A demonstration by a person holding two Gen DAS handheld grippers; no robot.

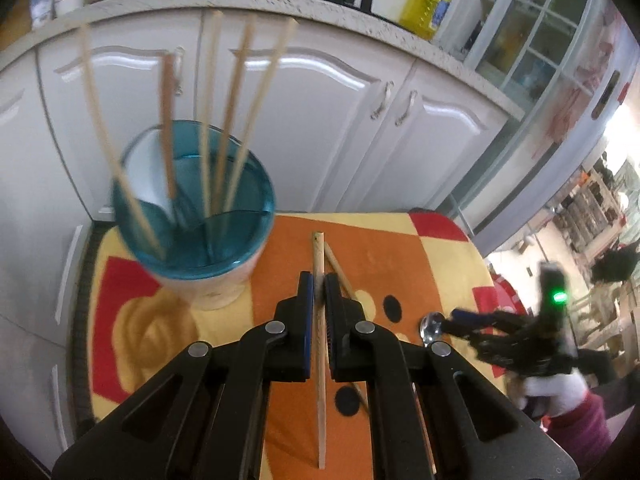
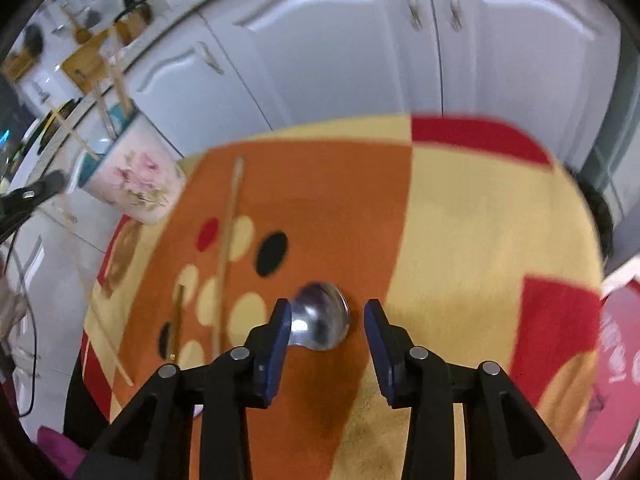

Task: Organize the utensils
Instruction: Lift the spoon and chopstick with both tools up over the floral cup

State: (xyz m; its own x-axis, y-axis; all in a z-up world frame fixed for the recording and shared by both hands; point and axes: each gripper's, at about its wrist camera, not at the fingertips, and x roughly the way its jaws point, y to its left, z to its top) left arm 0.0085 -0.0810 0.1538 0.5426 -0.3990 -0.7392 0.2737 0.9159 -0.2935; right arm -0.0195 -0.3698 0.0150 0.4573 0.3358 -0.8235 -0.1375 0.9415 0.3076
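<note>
Wooden chopstick (image 1: 320, 344) sat pinched in the left gripper (image 1: 319, 288); right gripper (image 2: 326, 316) spread around a shiny round spoon (image 2: 320, 316).

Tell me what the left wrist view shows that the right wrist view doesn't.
Only the left wrist view shows the left gripper shut on a chopstick, and the yellow oil bottle. Only the right wrist view shows the flower print on the holder and the right gripper's open jaws around the spoon. Both show the holder, spoon and patterned cloth.
</note>
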